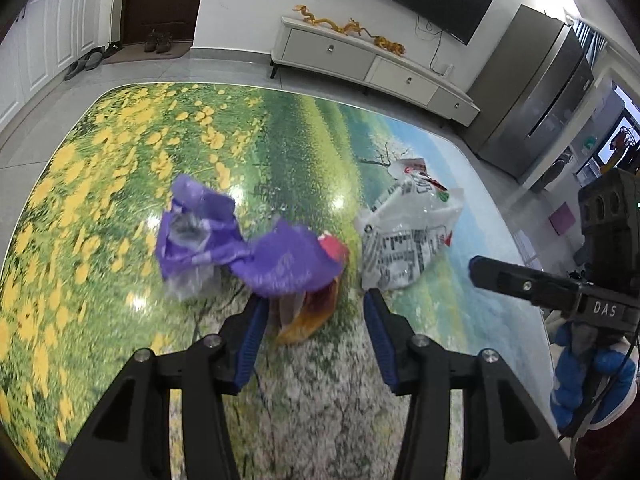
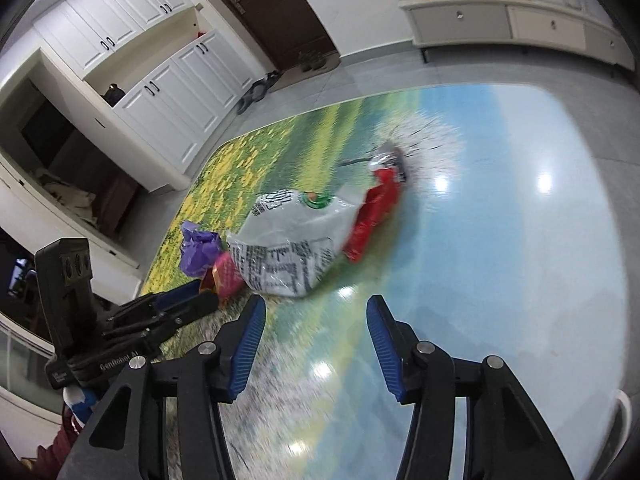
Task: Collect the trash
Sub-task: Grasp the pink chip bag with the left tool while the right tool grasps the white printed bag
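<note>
Crumpled purple wrappers (image 1: 224, 240) lie on the landscape-print table (image 1: 120, 160), over an orange and red snack packet (image 1: 308, 316). A white printed plastic bag (image 1: 408, 236) lies to their right. My left gripper (image 1: 316, 300) is open, its left finger (image 1: 252, 332) touching the snack packet, nothing held. In the right wrist view my right gripper (image 2: 316, 304) is open and empty, just short of the white bag (image 2: 296, 244). A red wrapper (image 2: 376, 212) lies behind that bag, the purple wrappers (image 2: 198, 250) to its left. The left gripper (image 2: 176, 304) shows there too.
The table's far edge (image 1: 280, 90) borders a tiled floor with a white TV cabinet (image 1: 372, 64) and a grey refrigerator (image 1: 532, 92). White cupboards (image 2: 160, 92) and a dark door (image 2: 276, 4) stand beyond. The right gripper (image 1: 520, 280) reaches in at the right.
</note>
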Motion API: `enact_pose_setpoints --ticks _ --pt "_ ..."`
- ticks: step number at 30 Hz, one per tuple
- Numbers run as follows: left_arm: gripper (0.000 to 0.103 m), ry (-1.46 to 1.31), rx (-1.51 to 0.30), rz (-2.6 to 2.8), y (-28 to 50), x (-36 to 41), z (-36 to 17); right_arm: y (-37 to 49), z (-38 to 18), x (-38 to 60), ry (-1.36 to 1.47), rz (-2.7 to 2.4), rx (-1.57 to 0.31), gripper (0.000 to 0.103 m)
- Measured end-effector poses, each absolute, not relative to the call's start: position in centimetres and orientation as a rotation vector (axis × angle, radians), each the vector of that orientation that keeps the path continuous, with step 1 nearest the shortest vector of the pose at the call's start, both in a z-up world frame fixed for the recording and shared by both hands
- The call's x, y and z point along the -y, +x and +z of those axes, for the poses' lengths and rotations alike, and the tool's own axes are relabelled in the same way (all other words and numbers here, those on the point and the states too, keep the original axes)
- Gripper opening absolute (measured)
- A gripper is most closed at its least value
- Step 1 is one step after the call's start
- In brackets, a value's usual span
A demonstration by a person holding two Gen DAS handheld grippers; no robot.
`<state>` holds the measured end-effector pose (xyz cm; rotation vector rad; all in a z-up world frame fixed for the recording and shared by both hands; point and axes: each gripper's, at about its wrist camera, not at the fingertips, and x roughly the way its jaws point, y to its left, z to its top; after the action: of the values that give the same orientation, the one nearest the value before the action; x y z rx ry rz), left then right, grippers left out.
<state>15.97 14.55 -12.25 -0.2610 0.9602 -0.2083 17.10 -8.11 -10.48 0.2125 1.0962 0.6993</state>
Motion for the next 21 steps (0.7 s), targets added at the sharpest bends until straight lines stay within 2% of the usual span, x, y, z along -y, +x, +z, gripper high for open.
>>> enact_pose_setpoints --ticks 14,15,16,17,18,21 --pt "0.046 -0.225 -0.948 -0.204 19.0 -13.9 -13.1 20.0 -12.7 6.8 0.358 0.718 -1.124 0.051" --pt "0.044 -0.221 -0.946 -0.204 19.0 -13.8 -13.1 20.0 -12.6 6.9 0.36 0.714 -1.12 0.051" --pt "0.037 -0.219 -0.946 -0.208 19.0 -13.8 -13.2 20.0 -12.6 6.9 0.36 0.707 -1.116 0.049" --pt "0.032 -0.217 -0.946 -0.21 18.9 -13.7 -13.2 20.1 -12.7 6.9 0.359 0.702 -1.116 0.042" --pt "0.032 -0.218 -0.945 -0.215 18.8 -13.6 -13.3 20.2 -12.8 6.9 0.358 0.699 -1.118 0.032" --pt "0.03 -0.222 -0.943 -0.224 18.3 -13.4 -13.3 20.1 -13.1 7.2 0.35 0.689 -1.124 0.014"
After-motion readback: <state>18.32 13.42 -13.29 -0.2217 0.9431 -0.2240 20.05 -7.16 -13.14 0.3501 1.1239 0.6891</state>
